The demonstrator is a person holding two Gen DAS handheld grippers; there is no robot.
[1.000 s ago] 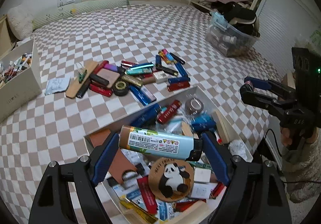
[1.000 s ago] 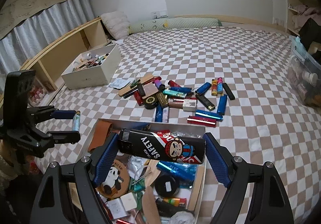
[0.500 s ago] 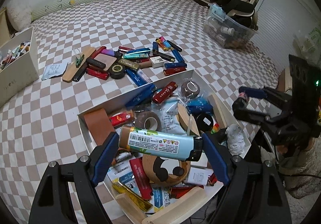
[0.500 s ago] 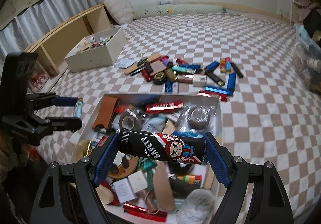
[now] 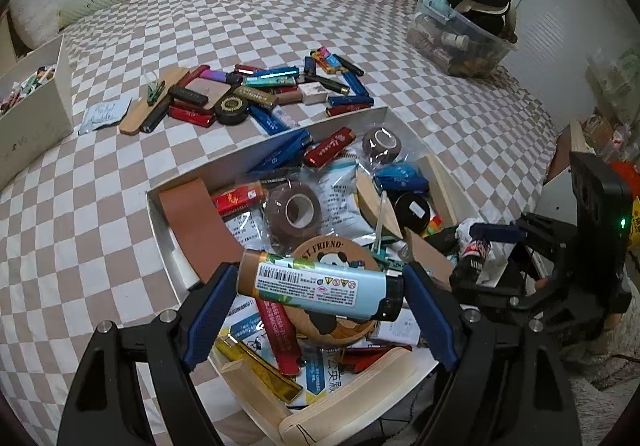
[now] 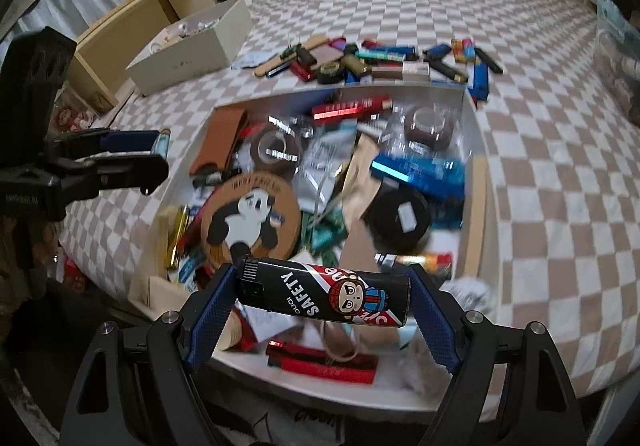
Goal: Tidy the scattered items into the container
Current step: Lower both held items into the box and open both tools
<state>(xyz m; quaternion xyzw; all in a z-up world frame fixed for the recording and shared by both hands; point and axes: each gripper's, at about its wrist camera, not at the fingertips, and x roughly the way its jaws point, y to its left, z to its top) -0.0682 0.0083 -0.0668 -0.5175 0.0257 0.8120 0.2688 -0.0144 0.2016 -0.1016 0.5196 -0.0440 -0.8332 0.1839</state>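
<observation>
My left gripper [image 5: 320, 274] is shut on a light blue lighter [image 5: 304, 286] with a brown end, held crosswise over the near part of the white box [image 5: 280, 134]. The box is full of lighters, tape rolls and a panda coaster [image 5: 336, 258]. My right gripper [image 6: 322, 278] is shut on a black lighter [image 6: 340, 298] marked SAFETY, low above the box's near edge [image 6: 474, 166]. Each gripper also shows in the other's view: the right gripper [image 5: 476, 258] at the box's right side, the left gripper [image 6: 158, 154] at its left. A pile of scattered lighters [image 5: 260, 94] lies beyond the box.
The bed has a checkered cover [image 5: 100, 226]. A beige open box [image 5: 32, 106] stands at the far left, next to a wooden shelf [image 6: 132, 18]. A clear plastic bin [image 5: 460, 42] of bottles sits at the far right. The bed's edge runs just under both grippers.
Both grippers have sunk and tilted down toward the white box, each still gripping its lighter. The right one moved further, and the box now fills its view.
</observation>
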